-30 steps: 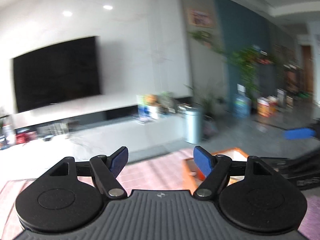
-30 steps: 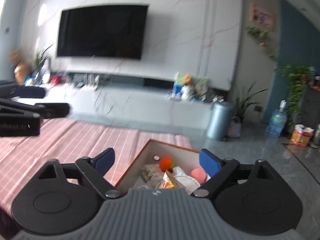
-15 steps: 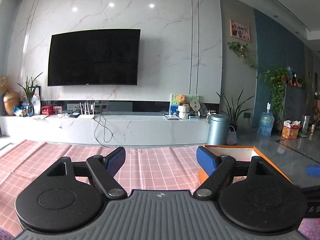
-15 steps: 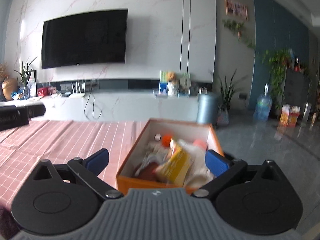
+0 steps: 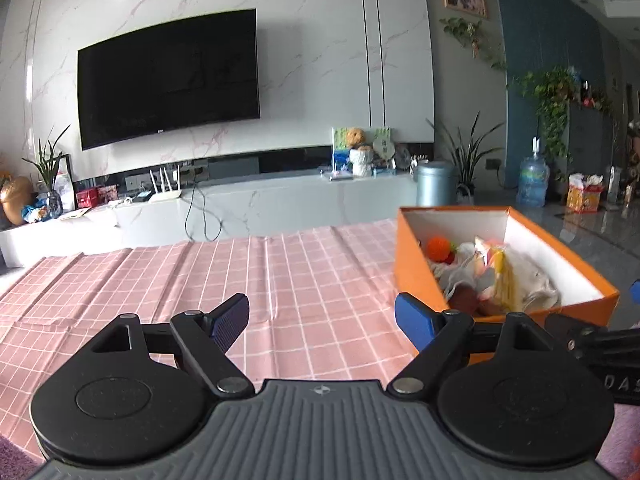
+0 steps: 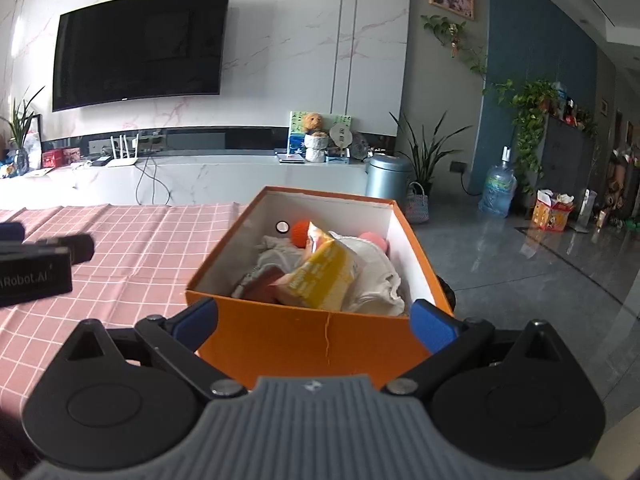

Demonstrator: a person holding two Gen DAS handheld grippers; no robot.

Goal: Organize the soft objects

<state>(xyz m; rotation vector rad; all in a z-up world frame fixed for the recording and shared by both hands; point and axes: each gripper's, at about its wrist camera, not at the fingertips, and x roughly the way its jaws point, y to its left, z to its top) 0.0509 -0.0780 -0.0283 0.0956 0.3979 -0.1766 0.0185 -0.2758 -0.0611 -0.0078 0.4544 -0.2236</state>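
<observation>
Right wrist view has closed in on the orange box point(image 6: 304, 336), so the right gripper point(image 6: 314, 320) now straddles its near wall, spread and empty; soft objects point(image 6: 320, 276) lie inside, likely next picked, left gripper point(image 5: 322, 318) spread beside the box

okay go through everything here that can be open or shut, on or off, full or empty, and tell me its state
Left gripper: open, holding nothing.
Right gripper: open, holding nothing.
Box: no lid on, soft things piled inside.
TV: screen dark.
Bin: lid shut.
</observation>
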